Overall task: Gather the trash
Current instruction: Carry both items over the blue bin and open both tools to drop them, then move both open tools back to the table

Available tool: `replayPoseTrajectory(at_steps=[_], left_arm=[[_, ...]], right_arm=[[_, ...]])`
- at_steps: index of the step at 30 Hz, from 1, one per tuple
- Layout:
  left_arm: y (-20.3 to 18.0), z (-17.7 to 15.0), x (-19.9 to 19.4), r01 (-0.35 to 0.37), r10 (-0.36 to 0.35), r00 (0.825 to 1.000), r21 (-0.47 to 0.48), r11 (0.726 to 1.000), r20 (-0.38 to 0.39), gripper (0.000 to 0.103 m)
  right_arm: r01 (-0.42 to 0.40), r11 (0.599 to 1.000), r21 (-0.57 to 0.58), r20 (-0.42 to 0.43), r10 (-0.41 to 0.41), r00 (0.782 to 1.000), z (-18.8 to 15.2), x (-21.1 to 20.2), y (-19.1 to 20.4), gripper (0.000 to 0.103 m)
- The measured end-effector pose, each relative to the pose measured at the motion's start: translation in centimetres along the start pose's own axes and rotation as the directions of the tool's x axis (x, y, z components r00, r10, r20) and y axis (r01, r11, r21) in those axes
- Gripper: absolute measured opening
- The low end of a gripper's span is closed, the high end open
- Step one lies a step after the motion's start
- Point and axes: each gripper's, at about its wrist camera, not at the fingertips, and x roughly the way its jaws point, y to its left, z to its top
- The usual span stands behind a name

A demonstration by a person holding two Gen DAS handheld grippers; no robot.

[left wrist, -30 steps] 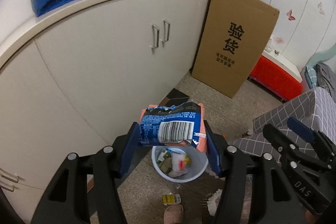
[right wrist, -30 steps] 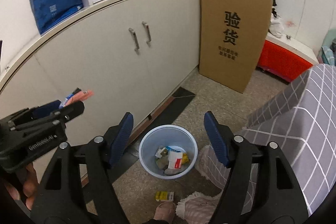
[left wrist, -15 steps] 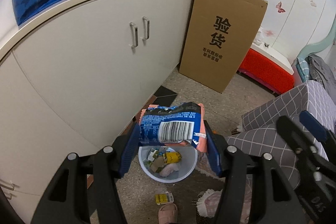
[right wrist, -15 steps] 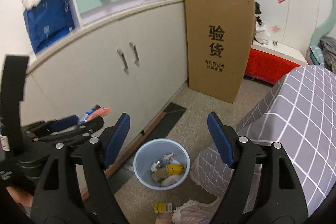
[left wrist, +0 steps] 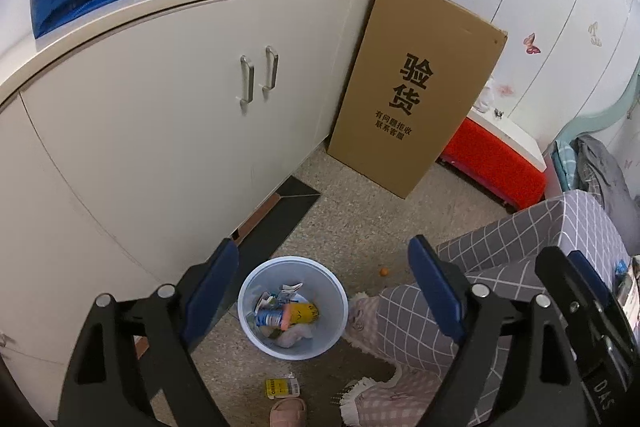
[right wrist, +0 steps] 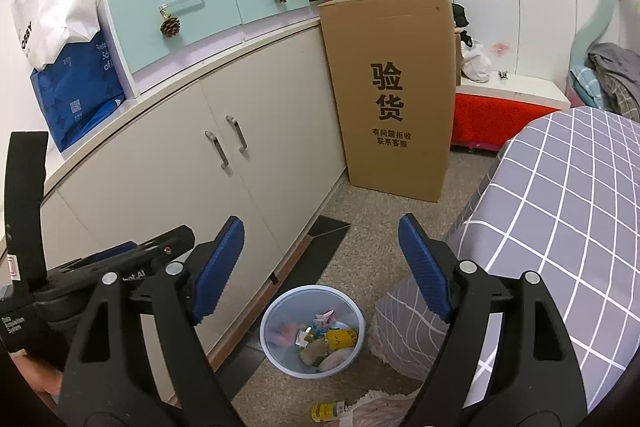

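A pale blue trash bin [left wrist: 330, 291] stands on the floor by the cabinet, holding several wrappers and a yellow can. The blue and pink snack packet [left wrist: 276, 317] lies inside it. My left gripper [left wrist: 326, 291] is open and empty, high above the bin. My right gripper [right wrist: 320, 267] is open and empty, above and behind the bin [right wrist: 276, 315] in the right wrist view. A small yellow wrapper [left wrist: 282, 387] lies on the floor in front of the bin; it also shows in the right wrist view [right wrist: 328, 411].
White cabinet doors [left wrist: 180, 131] run along the left. A tall cardboard box [left wrist: 416, 99] leans against them. A grey checked cloth-covered surface [right wrist: 560, 207] is to the right. A red box [left wrist: 492, 163] sits at the back. A slipper [left wrist: 286, 411] is near the bottom.
My left gripper opened and let go of the blue snack packet, which dropped into the bin. Both grippers rose and tilted up a little.
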Motion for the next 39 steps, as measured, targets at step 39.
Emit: replayPoseTrajectory(at_steps=[39], left_arm=[[-24.7, -10.9, -12.6, 0.251, -0.252, 0.967, 0.386, 0.888, -0.049, 0.087]], right_arm=[[0.172, 0.941, 0.291, 0.101, -0.209, 0.973, -3.8, -21.5, -20.6, 0.084]])
